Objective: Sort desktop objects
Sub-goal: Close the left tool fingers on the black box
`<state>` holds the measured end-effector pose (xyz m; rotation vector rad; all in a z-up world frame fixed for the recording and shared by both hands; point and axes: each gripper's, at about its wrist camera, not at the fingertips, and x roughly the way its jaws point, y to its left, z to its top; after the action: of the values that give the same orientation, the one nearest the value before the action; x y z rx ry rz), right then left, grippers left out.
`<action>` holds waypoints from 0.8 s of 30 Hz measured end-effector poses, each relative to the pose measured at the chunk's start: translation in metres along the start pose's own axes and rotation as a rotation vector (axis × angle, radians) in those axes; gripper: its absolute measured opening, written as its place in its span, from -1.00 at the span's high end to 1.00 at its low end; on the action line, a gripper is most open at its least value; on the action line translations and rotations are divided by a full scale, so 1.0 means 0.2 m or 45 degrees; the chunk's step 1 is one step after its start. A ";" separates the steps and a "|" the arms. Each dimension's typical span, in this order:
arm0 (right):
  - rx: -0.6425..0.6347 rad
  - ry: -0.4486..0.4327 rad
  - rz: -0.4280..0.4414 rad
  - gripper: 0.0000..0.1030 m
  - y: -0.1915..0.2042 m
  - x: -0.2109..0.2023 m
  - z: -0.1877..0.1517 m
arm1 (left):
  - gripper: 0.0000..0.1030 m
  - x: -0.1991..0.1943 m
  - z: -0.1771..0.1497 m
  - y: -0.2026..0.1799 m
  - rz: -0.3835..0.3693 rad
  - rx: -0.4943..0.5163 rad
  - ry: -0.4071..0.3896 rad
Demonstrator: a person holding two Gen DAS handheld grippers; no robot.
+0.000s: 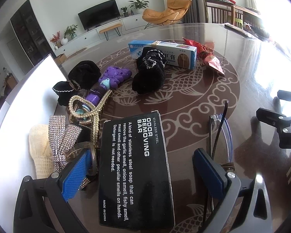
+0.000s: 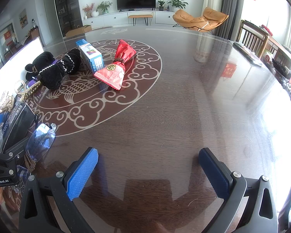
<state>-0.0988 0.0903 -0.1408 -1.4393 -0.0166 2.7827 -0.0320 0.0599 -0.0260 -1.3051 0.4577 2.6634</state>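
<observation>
Along the left edge of the surface (image 2: 184, 101) we see a heap of hair accessories: a cream knit piece (image 1: 41, 151), a rhinestone bow (image 1: 62, 136) and a pearl hair clip (image 1: 87, 112). Next to them lies the black odor removing bar box (image 1: 135, 170), its long axis running straight away from us, directly between the blue fingers (image 1: 77, 172) of our left gripper (image 1: 143, 172). Those fingers stand released, one on each long side of the box, neither visibly touching it. Just right of the box lie clear glasses (image 1: 221, 134). Our right gripper (image 2: 148, 172) hovers spread wide over bare wood, holding nothing, so we judge the left hand far nearer for the box.
</observation>
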 end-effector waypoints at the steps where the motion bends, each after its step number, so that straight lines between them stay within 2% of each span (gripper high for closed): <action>1: 0.000 0.000 0.000 -1.00 0.00 0.00 0.00 | -1.00 0.00 0.00 0.00 0.000 0.002 0.011; 10: 0.000 0.000 0.000 -1.00 0.00 0.00 0.00 | -1.00 0.03 0.07 -0.02 -0.022 0.147 0.072; 16: 0.001 0.000 0.002 -1.00 0.00 0.00 0.00 | -1.00 0.04 0.08 0.01 -0.057 0.110 0.098; 18: 0.001 -0.001 0.003 -1.00 0.01 0.00 0.00 | -0.89 0.03 0.06 0.01 -0.042 0.105 0.076; 20: 0.001 -0.001 0.002 -1.00 0.00 0.00 0.00 | -0.51 0.00 0.05 0.01 0.000 0.125 0.050; 22: -0.001 -0.001 0.001 -1.00 0.00 0.00 0.00 | -0.32 -0.03 0.03 0.01 0.027 0.138 0.029; 24: -0.001 -0.001 0.000 -1.00 0.00 -0.01 0.00 | -0.30 -0.05 0.00 0.02 0.041 0.126 0.027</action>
<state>-0.0985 0.0895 -0.1396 -1.4387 -0.0180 2.7836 -0.0278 0.0563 -0.0168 -1.3091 0.6100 2.6185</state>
